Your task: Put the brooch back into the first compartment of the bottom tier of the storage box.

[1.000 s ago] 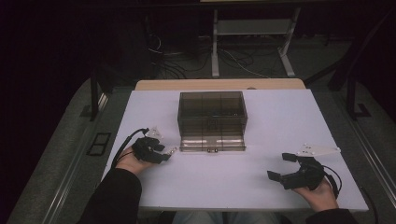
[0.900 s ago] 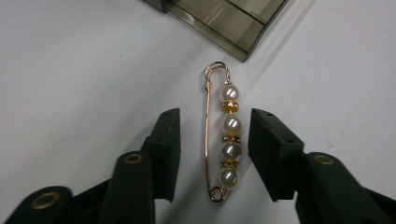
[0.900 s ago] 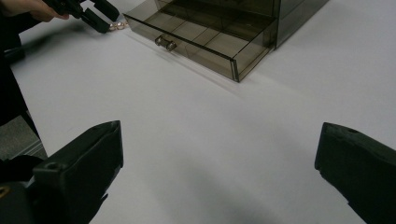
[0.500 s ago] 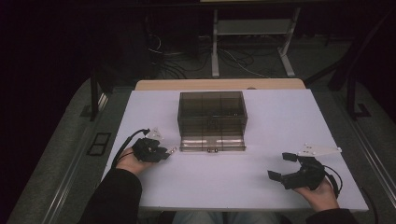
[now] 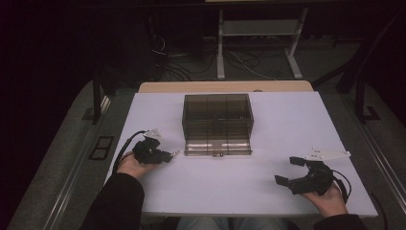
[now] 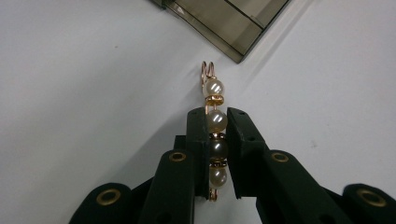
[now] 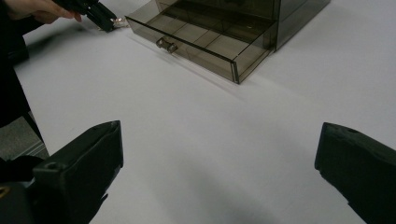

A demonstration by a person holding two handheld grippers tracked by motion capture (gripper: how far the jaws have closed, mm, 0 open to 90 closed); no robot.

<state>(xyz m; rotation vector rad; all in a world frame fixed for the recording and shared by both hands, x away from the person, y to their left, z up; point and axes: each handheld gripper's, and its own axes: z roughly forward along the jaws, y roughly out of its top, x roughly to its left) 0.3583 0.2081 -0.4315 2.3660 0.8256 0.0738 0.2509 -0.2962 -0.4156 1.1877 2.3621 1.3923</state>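
Note:
A gold-wire hair pin strung with pearls lies on the white table, just left of a smoky clear drawer box whose bottom drawer is pulled out. My left gripper has just been closing and is now shut on the pin, pads pressing the middle pearls. In the high view that gripper rests at the drawer's left front corner, the pin's tip poking out. My right gripper stands open at the table's near right, nothing between its jaws.
The pulled-out drawer has dividers and a small metal handle facing me. The left gripper also appears far off in the right gripper view. The white table top ends at a wooden strip at the back; dark floor and cables lie beyond.
The left gripper's jaws have come together beside the drawer's left corner. The right hand has stayed where it was.

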